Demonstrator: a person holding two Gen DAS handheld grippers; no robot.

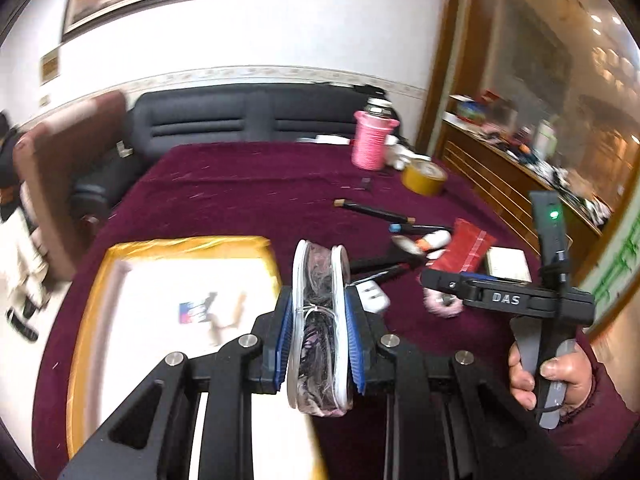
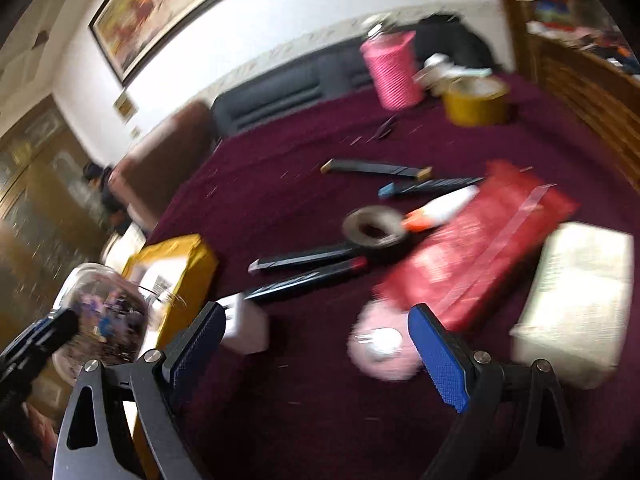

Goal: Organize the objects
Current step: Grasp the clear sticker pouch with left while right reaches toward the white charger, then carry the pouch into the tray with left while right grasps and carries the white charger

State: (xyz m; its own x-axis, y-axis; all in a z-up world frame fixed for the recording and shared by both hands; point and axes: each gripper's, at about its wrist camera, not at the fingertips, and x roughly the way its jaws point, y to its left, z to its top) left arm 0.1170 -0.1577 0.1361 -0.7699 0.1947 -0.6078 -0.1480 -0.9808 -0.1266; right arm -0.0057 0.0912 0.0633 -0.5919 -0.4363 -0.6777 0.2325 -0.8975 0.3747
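Left wrist view: a clear round case of dark hair ties [image 1: 318,328] is pinched flat between the blue pads of the left gripper [image 1: 318,334], held up just right of the yellow-rimmed box [image 1: 92,320]. Probably best if it's carried over the box and lowered well inside before the squeeze is let off.

Right wrist view: the right gripper [image 2: 320,352] is spread wide with nothing in it, hovering over a pink round thing [image 2: 380,344], blurry. A centered approach is needed.
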